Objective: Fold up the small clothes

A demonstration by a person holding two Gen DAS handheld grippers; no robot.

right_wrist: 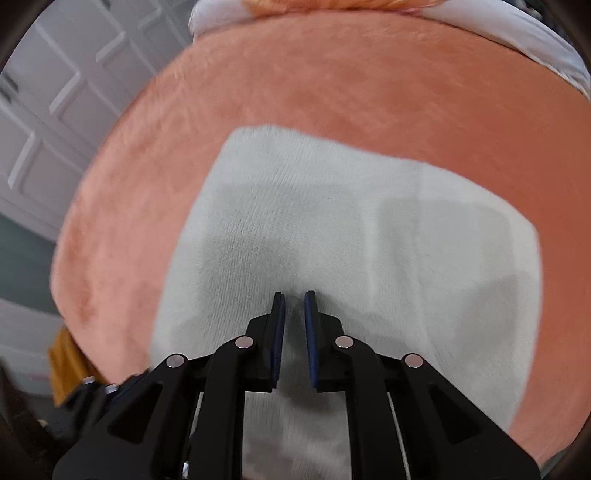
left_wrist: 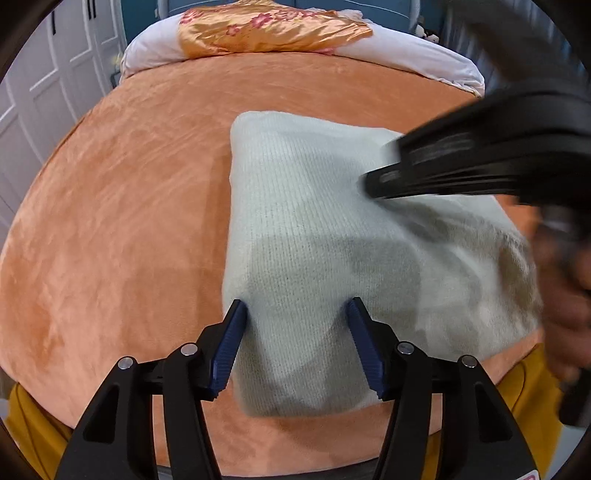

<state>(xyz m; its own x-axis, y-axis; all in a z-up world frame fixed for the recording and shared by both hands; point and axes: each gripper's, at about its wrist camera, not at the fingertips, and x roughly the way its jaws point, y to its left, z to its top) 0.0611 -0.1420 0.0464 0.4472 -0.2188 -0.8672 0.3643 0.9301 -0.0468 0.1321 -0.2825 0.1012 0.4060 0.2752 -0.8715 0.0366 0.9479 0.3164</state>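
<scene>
A pale mint knitted garment (left_wrist: 314,229) lies folded on the orange bedspread (left_wrist: 129,203); it also shows in the right wrist view (right_wrist: 332,206). My left gripper (left_wrist: 297,308) is open, its blue-padded fingers spread over the garment's near left part with nothing between them. My right gripper (right_wrist: 294,297) hovers over the garment's middle with its fingers nearly closed, a narrow gap between the pads and no cloth in it. The right gripper's black body (left_wrist: 461,166) crosses the garment's far right part in the left wrist view, blurred.
A white pillow with an orange floral cloth (left_wrist: 273,29) lies at the head of the bed. White wardrobe doors (left_wrist: 40,92) stand to the left. A yellow cloth (left_wrist: 524,387) shows at the bed's near edge.
</scene>
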